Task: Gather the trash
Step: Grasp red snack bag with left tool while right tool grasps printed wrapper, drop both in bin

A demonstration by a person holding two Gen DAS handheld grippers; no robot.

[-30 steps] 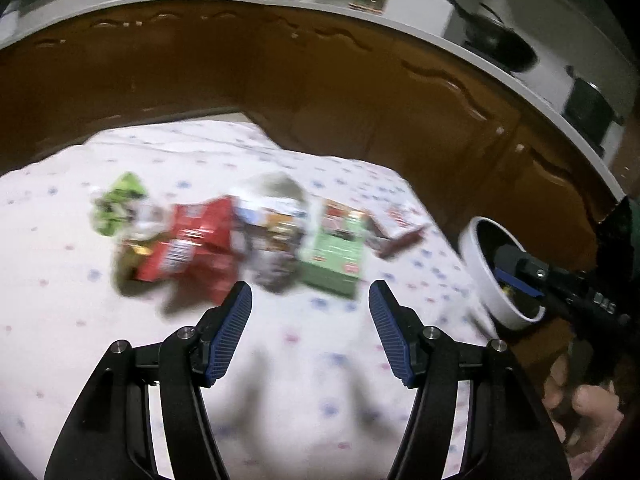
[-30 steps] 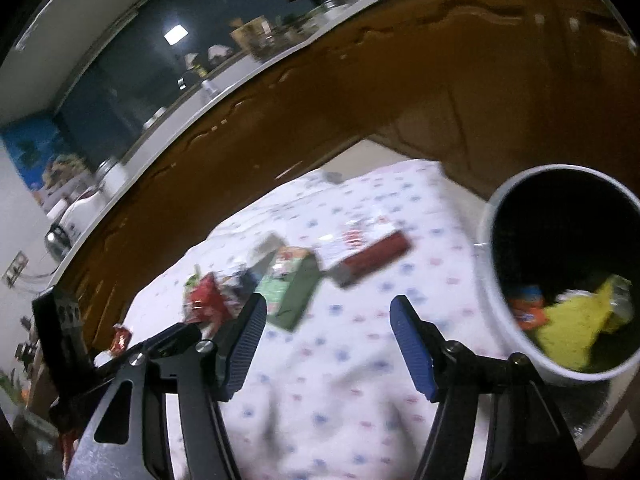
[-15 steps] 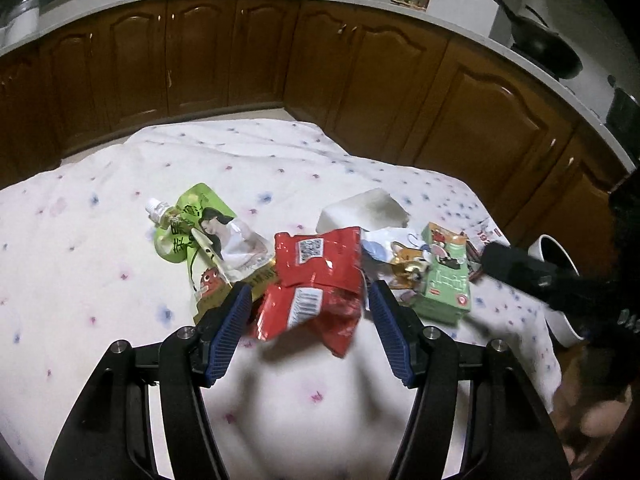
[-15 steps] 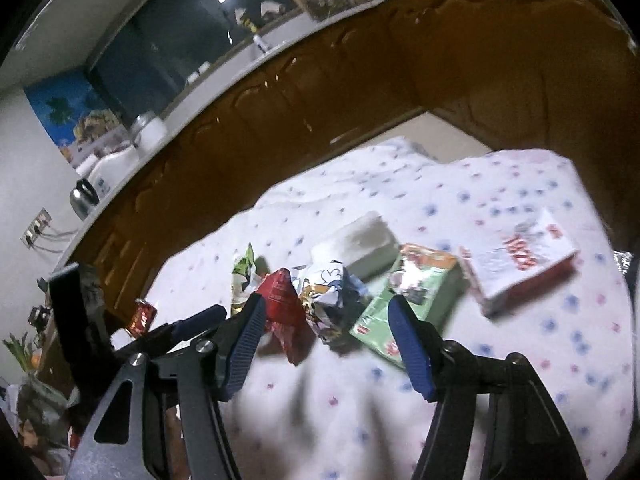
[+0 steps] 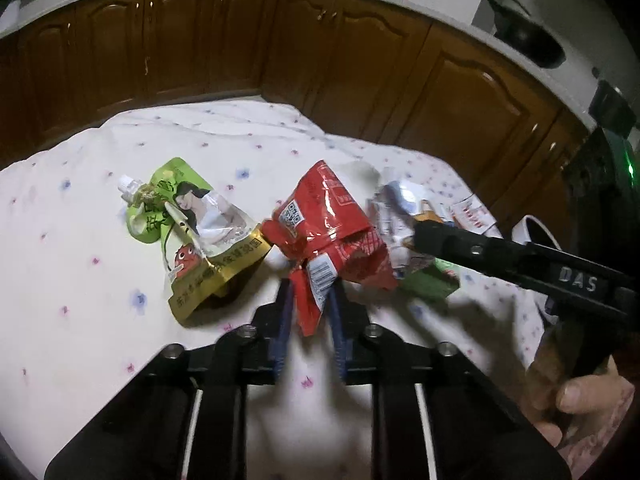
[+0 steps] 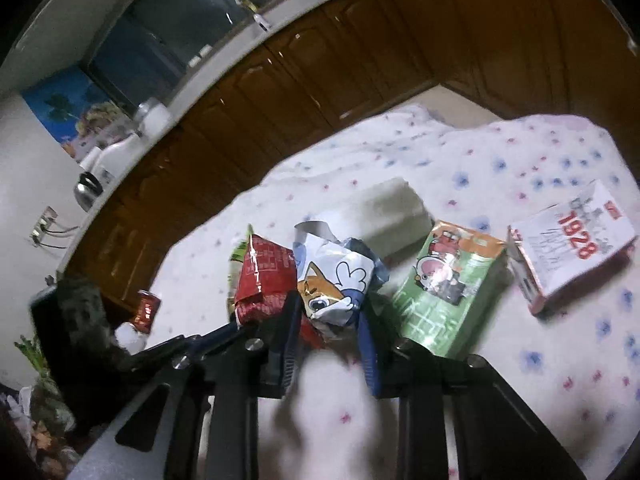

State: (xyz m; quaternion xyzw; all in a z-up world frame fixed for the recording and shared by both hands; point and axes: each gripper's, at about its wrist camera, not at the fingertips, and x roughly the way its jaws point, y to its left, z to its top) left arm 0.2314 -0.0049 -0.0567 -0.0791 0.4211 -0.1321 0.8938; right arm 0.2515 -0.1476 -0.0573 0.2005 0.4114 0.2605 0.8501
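Trash lies on a white flowered tablecloth (image 5: 80,280). My left gripper (image 5: 310,300) is shut on the lower corner of a red snack wrapper (image 5: 332,232); the wrapper also shows in the right wrist view (image 6: 264,284). My right gripper (image 6: 328,328) is shut on a crumpled white wrapper with a cartoon fox (image 6: 332,280), right of the red one; in the left wrist view the right gripper (image 5: 424,236) reaches in from the right onto that wrapper (image 5: 400,208).
A green and gold spouted pouch (image 5: 192,232) lies left of the red wrapper. A green drink carton (image 6: 448,292), a white "1928" box (image 6: 568,248) and a white block (image 6: 392,212) lie to the right. The white trash bin's rim (image 5: 536,228) shows at the table's right edge. Brown cabinets stand behind.
Both grippers have moved in to the trash pile and closed: the left on the red wrapper, the right on the fox wrapper. The right one came over from the bin.
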